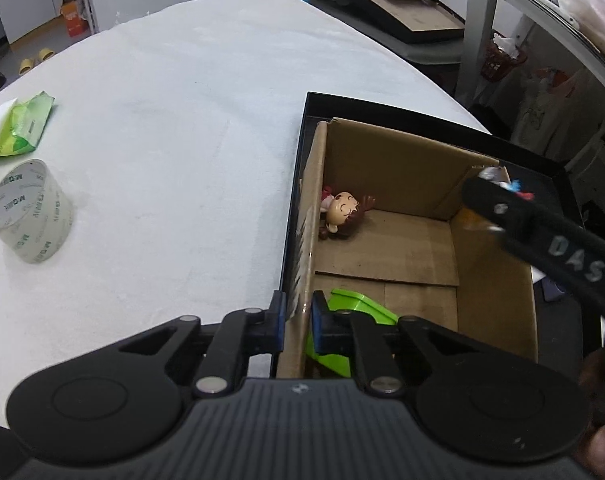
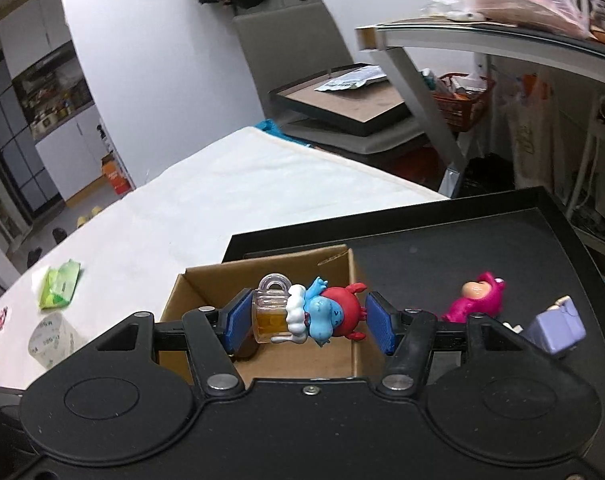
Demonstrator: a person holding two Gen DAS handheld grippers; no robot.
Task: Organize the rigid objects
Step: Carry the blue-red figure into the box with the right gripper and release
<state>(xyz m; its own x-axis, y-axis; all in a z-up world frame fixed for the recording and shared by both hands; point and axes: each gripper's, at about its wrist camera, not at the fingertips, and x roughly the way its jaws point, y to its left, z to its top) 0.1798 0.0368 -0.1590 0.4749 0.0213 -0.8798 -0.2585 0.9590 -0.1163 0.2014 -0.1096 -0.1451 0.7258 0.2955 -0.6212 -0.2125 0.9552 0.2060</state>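
A brown cardboard box [image 1: 398,164] stands in a black tray [image 1: 534,162] at the table's right. My left gripper [image 1: 297,317] is shut on the box's left wall. Inside lie a brown-haired doll figure [image 1: 344,214] and a green plastic piece [image 1: 356,308]. My right gripper [image 2: 308,318] is over the box [image 2: 206,284], jaws apart. A blue and red figure with a beer mug [image 2: 306,312] lies between the pads, touching the left one, a gap at the right. The right gripper also shows in the left wrist view [image 1: 498,200].
A pink figure [image 2: 480,296] and a purple block [image 2: 554,326] lie in the tray [image 2: 442,248] right of the box. A tape roll [image 1: 26,210] and a green packet [image 1: 22,124] sit on the white table [image 1: 174,120] at left. A chair and glass desk stand behind.
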